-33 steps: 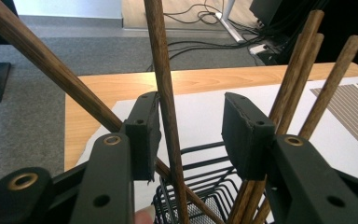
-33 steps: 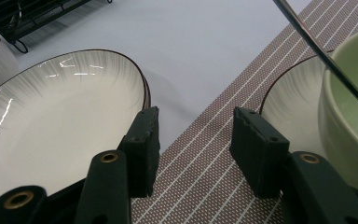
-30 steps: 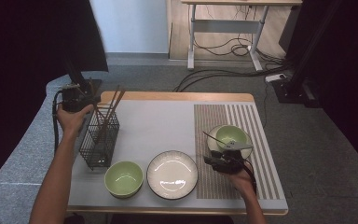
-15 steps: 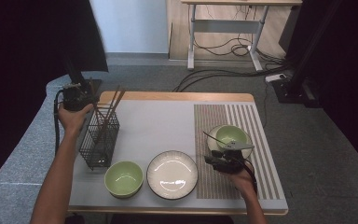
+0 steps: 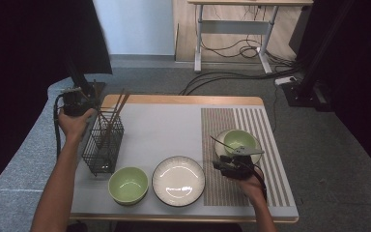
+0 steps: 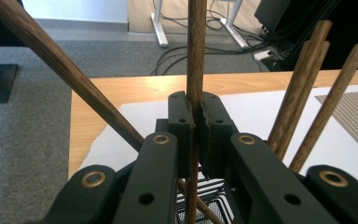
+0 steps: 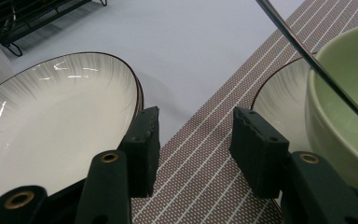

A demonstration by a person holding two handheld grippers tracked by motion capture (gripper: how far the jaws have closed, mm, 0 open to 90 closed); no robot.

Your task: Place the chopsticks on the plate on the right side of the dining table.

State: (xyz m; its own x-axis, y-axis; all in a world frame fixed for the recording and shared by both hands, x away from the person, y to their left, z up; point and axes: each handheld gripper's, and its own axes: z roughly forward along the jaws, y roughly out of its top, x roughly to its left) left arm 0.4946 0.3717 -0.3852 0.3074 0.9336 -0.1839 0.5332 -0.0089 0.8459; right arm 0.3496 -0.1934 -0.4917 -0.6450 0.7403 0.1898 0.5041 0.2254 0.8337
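Nearest the person, a green bowl [image 5: 128,184] at left and a white plate [image 5: 178,180] beside it, both close to the table's near edge [image 5: 183,217]. Just right of the plate, right gripper [image 5: 226,161] low over the striped mat [image 5: 270,145], jaws wide apart, clamped on nothing. In the right gripper view [image 7: 193,144], left jaw just beside the plate's rim [image 7: 137,91], right jaw near a second white plate [image 7: 279,93] carrying a second green bowl [image 7: 345,98]; bare mat [image 7: 200,158] in the gap between the jaws. A thin metal handle [image 7: 307,60] slanting out of that bowl, above the right jaw. Room to move: open grey tabletop [image 5: 169,130] beyond the centre plate, and free mat along the right edge.

Farther back on the left, a black wire basket [image 5: 103,145] near the table's left edge, several wooden chopsticks [image 5: 118,104] standing in it, leaning at different angles. At the far left corner, left gripper [image 5: 77,99] above the basket's far end. In the left gripper view [image 6: 196,121], jaws together, clamped on one chopstick [image 6: 196,56], held upright between the pads. Another chopstick [image 6: 70,77] crossing diagonally at left, passing close behind the left jaw; three more [image 6: 303,93] leaning at right, apart from the jaws. Little free room around the held stick; wooden table edge [image 6: 135,88] and carpet beyond it.
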